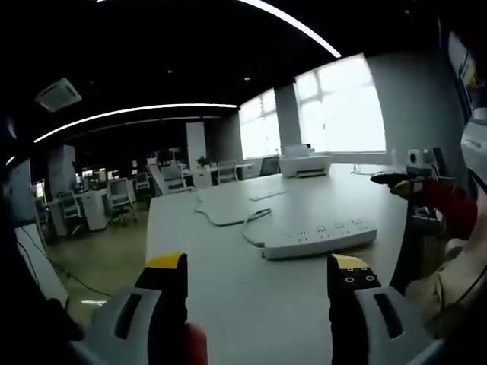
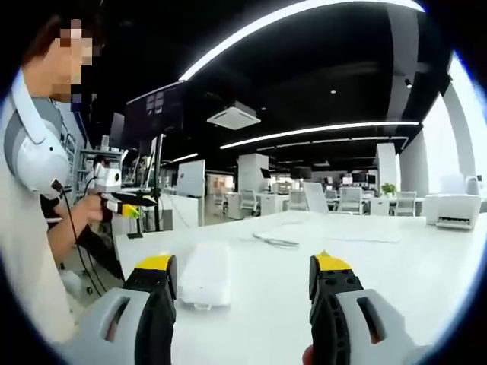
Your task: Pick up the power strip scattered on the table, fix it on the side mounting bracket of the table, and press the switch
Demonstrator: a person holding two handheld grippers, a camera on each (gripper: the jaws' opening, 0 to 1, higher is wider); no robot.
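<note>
A long white plastic power strip (image 1: 319, 239) is seen lying flat on the smooth white table (image 1: 251, 304), with both grippers' (image 1: 259, 277) (image 2: 242, 281) yellow-tipped fingers held apart and empty.

No text, label or number is readable on anything ahead of either gripper's jaws.

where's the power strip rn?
Left gripper view: power strip lies flat on the white table, right of centre, beyond the open left claw, cord trailing left.
</note>
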